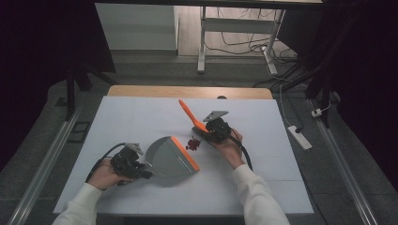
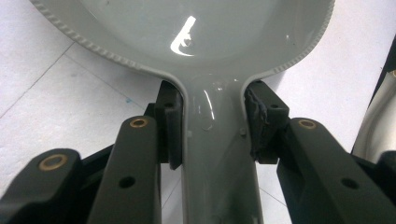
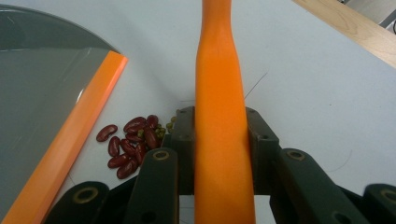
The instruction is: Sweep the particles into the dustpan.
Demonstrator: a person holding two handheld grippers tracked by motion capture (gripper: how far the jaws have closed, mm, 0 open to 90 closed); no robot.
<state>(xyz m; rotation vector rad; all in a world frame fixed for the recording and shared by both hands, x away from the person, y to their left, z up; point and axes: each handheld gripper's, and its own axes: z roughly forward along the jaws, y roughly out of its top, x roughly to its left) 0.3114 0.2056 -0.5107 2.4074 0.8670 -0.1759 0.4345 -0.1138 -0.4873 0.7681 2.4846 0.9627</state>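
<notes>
Grey dustpan (image 1: 169, 157) with orange front lip lies flat on the white table, lip facing the beans; its handle is clamped from both sides. Orange brush handle (image 1: 187, 112), long and slim, is gripped at its lower end, angled up and away. Small pile of dark red beans (image 1: 193, 144), some green ones mixed in, sits just beside the lip.

Dustpan (image 2: 187, 28): grey plastic, glossy enough to throw back a bright highlight, its rim finely ribbed; lip (image 3: 70, 135) of smooth matt orange plastic or rubber. Brush handle (image 3: 222, 116): orange plastic, smooth, satin. Tongs of the left gripper (image 2: 212, 126): matt black plastic, brass-coloured metal bushings at the pivots, one pad rough and worn. Beans (image 3: 133, 140): dark red, glossy skins. Table (image 1: 141, 122): matt white covering, bare pale wood at the far edge.
</notes>
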